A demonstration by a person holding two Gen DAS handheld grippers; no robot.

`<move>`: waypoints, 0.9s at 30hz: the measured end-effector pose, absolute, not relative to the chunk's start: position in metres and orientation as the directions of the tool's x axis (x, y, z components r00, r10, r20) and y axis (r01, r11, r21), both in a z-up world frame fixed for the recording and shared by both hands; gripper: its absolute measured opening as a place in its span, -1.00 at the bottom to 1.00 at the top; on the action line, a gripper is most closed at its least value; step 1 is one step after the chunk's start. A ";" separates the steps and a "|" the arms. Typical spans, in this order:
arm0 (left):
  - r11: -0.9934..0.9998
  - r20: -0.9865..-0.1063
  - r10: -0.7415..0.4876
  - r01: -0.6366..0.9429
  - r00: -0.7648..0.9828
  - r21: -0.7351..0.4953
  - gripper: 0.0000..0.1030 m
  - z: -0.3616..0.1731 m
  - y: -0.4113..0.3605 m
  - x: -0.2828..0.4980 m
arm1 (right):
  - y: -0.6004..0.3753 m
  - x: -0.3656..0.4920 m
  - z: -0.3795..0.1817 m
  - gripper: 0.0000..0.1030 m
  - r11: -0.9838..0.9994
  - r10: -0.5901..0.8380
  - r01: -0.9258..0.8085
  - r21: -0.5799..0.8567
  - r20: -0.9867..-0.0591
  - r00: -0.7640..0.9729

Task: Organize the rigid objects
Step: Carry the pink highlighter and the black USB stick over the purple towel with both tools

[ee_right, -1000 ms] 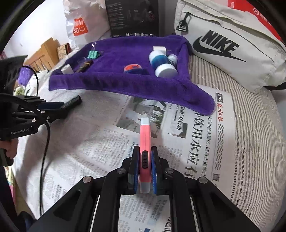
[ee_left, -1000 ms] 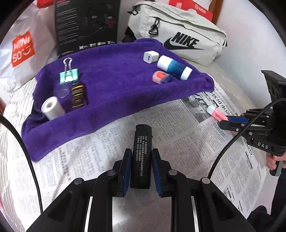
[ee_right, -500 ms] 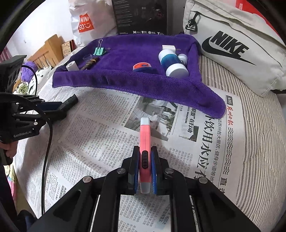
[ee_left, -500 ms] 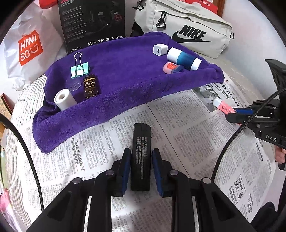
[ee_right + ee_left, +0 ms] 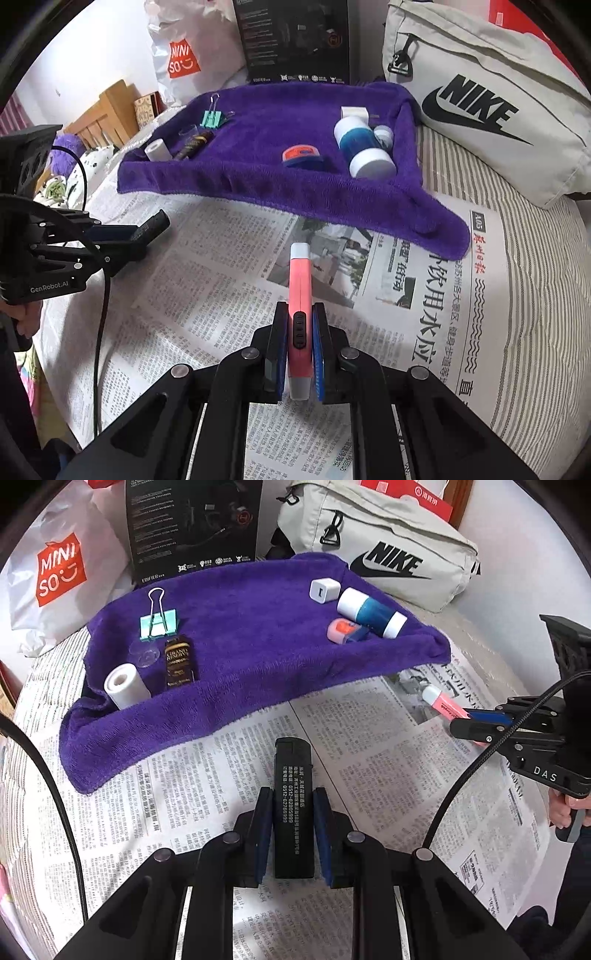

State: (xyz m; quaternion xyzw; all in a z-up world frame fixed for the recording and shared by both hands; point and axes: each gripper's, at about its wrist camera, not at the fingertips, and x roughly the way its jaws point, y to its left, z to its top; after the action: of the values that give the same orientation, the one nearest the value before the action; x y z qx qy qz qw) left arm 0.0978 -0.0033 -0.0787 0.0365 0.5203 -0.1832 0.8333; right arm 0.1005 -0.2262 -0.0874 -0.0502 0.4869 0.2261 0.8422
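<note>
Left gripper (image 5: 293,830): its blue-padded fingers (image 5: 263,834) are clamped on a black lighter (image 5: 293,805), which points forward along them above the newspaper (image 5: 221,794).
Black lighter: white printed text runs down its upper face; in the right wrist view it shows as a dark stub (image 5: 153,225) sticking out of the left gripper (image 5: 122,236) at the left edge.
Right gripper (image 5: 300,350): fingers (image 5: 279,347) clamped on a pink utility knife (image 5: 300,291) with a white tip and a black slider.
Pink utility knife: held over the newspaper, tip toward the purple towel (image 5: 251,635); in the left wrist view it juts from the right gripper (image 5: 480,723) at the right, near the towel's front corner.
Purple towel: spread on the newspaper, its edges raised like a shallow tray.
Towel, left group: a green binder clip (image 5: 159,622), a small clear cap (image 5: 144,655), a dark miniature bottle with a gold label (image 5: 178,662) and a white roll (image 5: 123,685) lie close together.
Towel, right group: a white charger cube (image 5: 324,590), a blue bottle with white ends (image 5: 371,612) lying on its side, and a pink and blue round tin (image 5: 345,629) just beside it.
Behind the towel: a white Miniso bag (image 5: 55,572), a black product box (image 5: 192,524) and a pale Nike bag (image 5: 388,546).
Surface: the newspaper covers a striped bed sheet (image 5: 535,295).
Person: a hand (image 5: 563,808) grips the right gripper's handle.
</note>
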 end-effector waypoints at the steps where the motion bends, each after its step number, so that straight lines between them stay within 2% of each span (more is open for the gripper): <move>1: 0.931 -0.878 -0.270 0.339 0.395 -0.134 -0.60 -0.076 -0.001 0.098 | -0.227 0.102 -0.086 -0.77 0.891 0.337 -0.432 0.139 -0.840 0.425; 27: 0.938 -0.830 -0.287 0.314 0.477 -0.144 -0.60 -0.036 0.027 0.154 | -0.204 0.158 -0.046 -0.77 0.866 0.403 -0.470 0.171 -0.795 0.453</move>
State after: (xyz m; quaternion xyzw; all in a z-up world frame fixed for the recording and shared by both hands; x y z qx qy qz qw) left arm 0.1536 0.0266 -0.0355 0.0142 0.4803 -0.1749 0.8594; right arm 0.1578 -0.2040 -0.0464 -0.0368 0.4559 0.2561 0.8516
